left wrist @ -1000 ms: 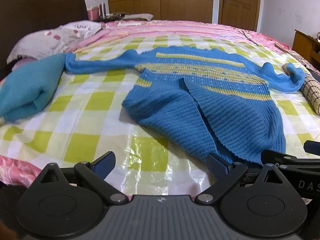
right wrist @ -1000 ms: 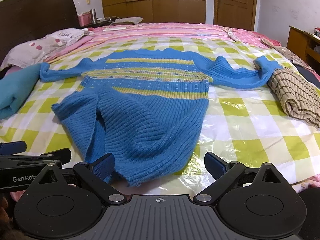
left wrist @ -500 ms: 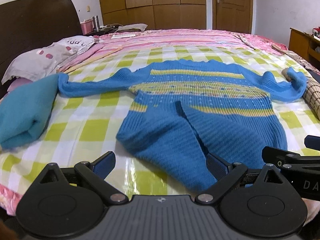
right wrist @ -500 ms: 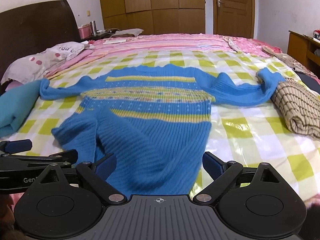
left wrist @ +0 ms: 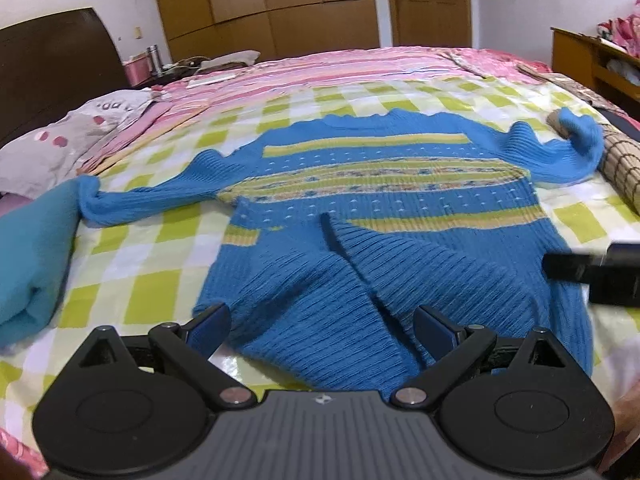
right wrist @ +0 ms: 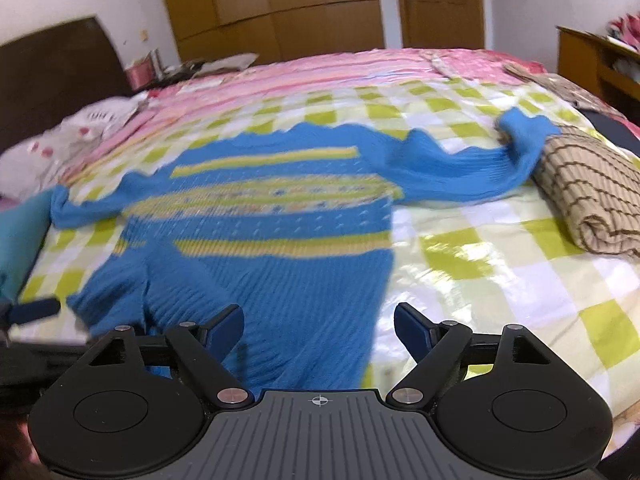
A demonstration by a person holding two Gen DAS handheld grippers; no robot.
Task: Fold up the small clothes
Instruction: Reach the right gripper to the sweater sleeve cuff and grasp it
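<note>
A blue knitted sweater (left wrist: 380, 216) with yellow bands lies spread on the checked bedspread, both sleeves stretched out, its hem rumpled with a fold down the middle. My left gripper (left wrist: 322, 330) stands open over the hem's left part. My right gripper (right wrist: 318, 326) hovers over the hem's right part (right wrist: 304, 320); its jaws are closing, still wide, with the knit between them and the pads apart from it. The right gripper also shows as a blurred black shape (left wrist: 596, 276) in the left wrist view. The right wrist view is blurred.
A folded teal cloth (left wrist: 32, 256) lies at the left sleeve's end. A rolled beige checked cloth (right wrist: 592, 200) sits under the right cuff. Pillows (left wrist: 60, 140) and a dark headboard (left wrist: 52, 64) are far left; a wooden cabinet (left wrist: 592, 64) stands at right.
Both grippers have moved forward over the sweater's hem, so the hem now lies between each pair of fingers. The right gripper's jaws have narrowed a little.
</note>
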